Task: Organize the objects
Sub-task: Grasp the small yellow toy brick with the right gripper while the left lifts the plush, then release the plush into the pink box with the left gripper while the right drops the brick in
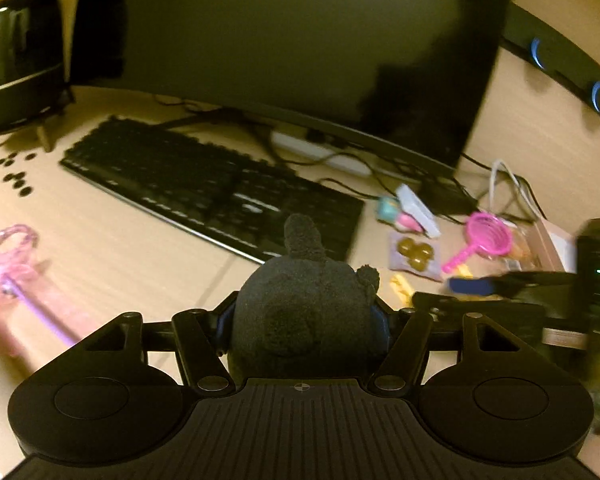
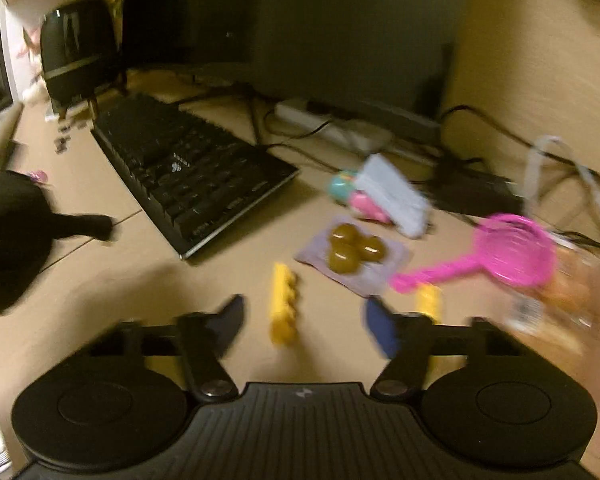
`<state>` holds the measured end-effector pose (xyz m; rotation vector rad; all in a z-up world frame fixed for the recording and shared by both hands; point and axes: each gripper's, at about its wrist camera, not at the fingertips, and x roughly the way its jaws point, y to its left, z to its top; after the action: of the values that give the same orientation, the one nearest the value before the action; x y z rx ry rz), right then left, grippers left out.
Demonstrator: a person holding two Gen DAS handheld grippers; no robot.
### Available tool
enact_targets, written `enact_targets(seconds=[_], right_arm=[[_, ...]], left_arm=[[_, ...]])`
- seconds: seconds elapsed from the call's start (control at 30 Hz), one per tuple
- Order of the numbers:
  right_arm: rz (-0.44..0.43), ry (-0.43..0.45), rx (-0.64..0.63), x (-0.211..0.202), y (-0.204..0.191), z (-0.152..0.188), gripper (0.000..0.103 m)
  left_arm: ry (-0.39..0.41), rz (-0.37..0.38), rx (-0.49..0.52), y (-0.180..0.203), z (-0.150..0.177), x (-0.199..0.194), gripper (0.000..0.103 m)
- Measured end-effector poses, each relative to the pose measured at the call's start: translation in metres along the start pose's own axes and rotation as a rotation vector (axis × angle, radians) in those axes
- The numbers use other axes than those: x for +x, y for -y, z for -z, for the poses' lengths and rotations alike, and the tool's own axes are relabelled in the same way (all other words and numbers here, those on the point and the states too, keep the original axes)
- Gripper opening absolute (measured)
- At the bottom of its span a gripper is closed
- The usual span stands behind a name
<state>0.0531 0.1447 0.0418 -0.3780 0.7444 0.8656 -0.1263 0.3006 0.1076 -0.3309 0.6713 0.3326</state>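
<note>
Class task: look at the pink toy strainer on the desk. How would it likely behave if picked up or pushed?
The pink strainer looks like thin moulded plastic, so probably light and stiff. Its long handle probably makes it pivot when nudged. It lies partly over other clutter, so it may rock or slide.

So on the table there's one keyboard (image 2: 188,172), one pink toy strainer (image 2: 508,256), two yellow bricks (image 2: 283,304), and one packet (image 2: 352,256) with three brown balls in it. Upper left has two black speakers (image 2: 78,46). One dark plush toy (image 1: 306,312), one pink wand (image 1: 8,264).
</note>
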Motion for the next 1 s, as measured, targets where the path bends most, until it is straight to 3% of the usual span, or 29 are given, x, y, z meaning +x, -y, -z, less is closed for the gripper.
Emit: enact_targets(seconds=[0.1,0.17,0.23,0.43,0.73,0.9,1.0], right_arm=[[-0.008,-0.032,-0.017,0.018,-0.009,-0.005,0.03],[-0.006,-0.049,-0.034,0.021,-0.013,-0.004,0.012],[-0.015,-0.054,-0.029,0.01,-0.01,-0.001,0.012],[0.047,-0.006,0.064,-0.073,0.028,0.021,0.012],[0.249,0.044,0.254,-0.195,0.11,0.117,0.012],[0.352,0.08,0.361,-0.231,0.15,0.162,0.012],[0.395,0.117,0.413,-0.251,0.165,0.179,0.012]], left_arm=[[0.01,0.019,0.001,-0.006,-0.005,-0.001,0.068],[0.022,0.039,0.01,-0.007,-0.008,0.0,0.068],[0.013,0.072,0.019,-0.002,-0.012,0.008,0.068],[-0.02,0.242,0.115,0.046,-0.019,0.021,0.068],[-0.068,0.526,0.339,0.199,-0.019,0.03,0.069],[-0.08,0.618,0.376,0.288,-0.033,0.054,0.069],[-0.086,0.67,0.306,0.335,-0.05,0.081,0.071]])
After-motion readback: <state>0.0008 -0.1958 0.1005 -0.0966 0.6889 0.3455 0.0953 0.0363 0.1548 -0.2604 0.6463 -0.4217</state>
